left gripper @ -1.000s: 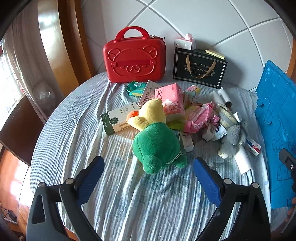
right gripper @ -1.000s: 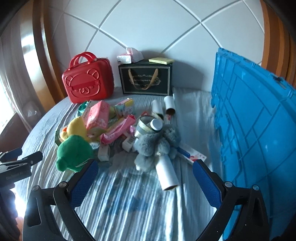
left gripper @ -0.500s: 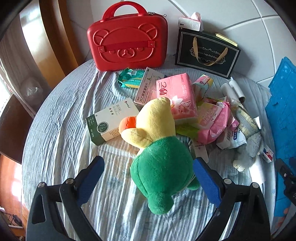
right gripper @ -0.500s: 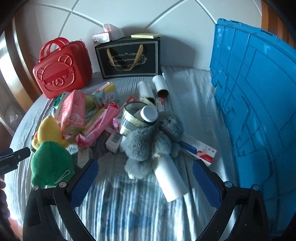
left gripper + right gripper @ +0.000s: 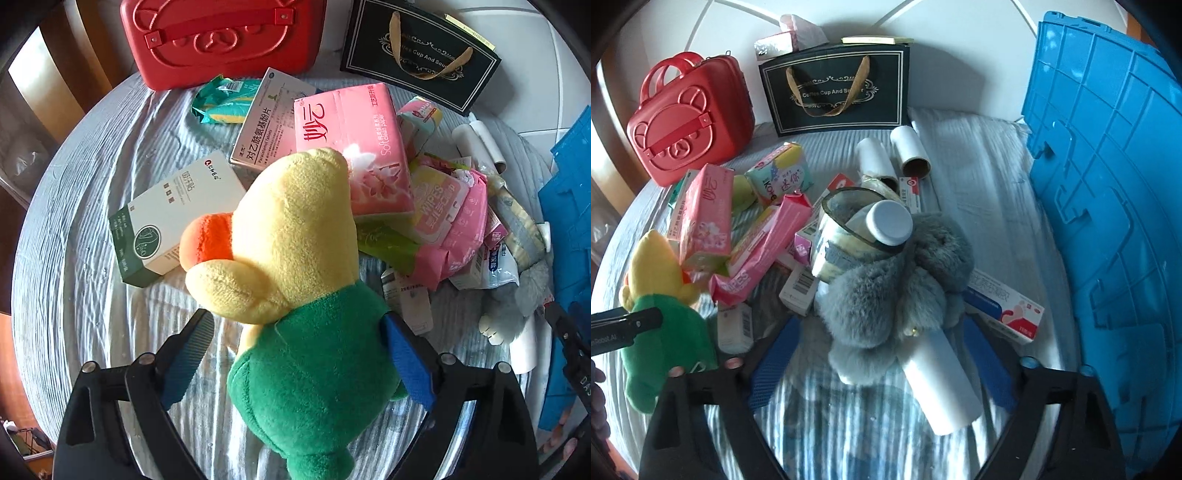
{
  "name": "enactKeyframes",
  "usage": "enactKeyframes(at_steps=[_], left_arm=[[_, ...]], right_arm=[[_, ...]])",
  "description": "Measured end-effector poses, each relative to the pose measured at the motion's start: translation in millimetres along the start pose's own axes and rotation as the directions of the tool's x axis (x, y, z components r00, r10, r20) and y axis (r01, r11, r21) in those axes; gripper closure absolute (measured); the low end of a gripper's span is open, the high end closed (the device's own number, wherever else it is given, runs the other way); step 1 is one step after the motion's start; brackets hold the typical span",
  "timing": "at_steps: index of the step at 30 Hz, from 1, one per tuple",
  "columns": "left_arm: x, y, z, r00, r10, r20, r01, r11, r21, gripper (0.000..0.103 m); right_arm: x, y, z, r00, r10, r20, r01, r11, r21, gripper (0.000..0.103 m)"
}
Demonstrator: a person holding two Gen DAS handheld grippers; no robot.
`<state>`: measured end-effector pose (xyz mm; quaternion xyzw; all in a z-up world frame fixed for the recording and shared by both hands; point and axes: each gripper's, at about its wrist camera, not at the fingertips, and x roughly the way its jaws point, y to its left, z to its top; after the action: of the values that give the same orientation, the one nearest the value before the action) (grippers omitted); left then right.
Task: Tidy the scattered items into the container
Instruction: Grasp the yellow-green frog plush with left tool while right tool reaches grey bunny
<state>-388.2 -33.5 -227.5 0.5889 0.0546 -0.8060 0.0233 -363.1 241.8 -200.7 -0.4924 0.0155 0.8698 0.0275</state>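
A yellow and green plush toy (image 5: 303,295) lies on the striped cloth; it also shows at the left of the right wrist view (image 5: 661,321). My left gripper (image 5: 295,354) is open, its blue pads on either side of the toy's green body. A grey furry plush (image 5: 897,295) lies in the pile by a white roll (image 5: 942,384). My right gripper (image 5: 882,362) is open, its pads on either side of the grey plush and the roll. The blue crate (image 5: 1108,206) stands at the right.
A pile of pink tissue packs (image 5: 354,147), wipes (image 5: 447,221), medicine boxes (image 5: 173,218) and a toothpaste box (image 5: 1004,306) covers the round table. A red bear case (image 5: 687,118) and a black gift bag (image 5: 838,96) stand at the back wall.
Both grippers have moved forward and down toward the pile. The left one now straddles the green plush body; the right one now straddles the grey plush.
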Motion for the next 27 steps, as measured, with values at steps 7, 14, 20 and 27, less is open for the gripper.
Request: enactKeyframes(at_steps=[7,14,20,27], left_arm=[[22,-7,11,0.999,-0.021,-0.038,0.02,1.0,-0.006,0.012],[23,-14,11,0.999,-0.038,-0.009,0.038,0.999,0.003,0.03],[-1,-21,1,0.998,-0.016,0.066,0.014,0.999,0.03,0.041],[-60,-36,-20,0.976,-0.053,0.211,0.033,0.995,0.098,0.042]], right_arm=[[24,3,12,0.999,-0.018,-0.038,0.017,1.0,-0.023,0.025],[54,3,9,0.996,-0.023,-0.085,0.022,1.0,-0.017,0.079],[29,-6,5,1.0,-0.014,-0.023,0.014,1.0,0.012,0.092],[-44,-24,0,0.993,0.009,0.121,-0.013,0.999,0.033,0.101]])
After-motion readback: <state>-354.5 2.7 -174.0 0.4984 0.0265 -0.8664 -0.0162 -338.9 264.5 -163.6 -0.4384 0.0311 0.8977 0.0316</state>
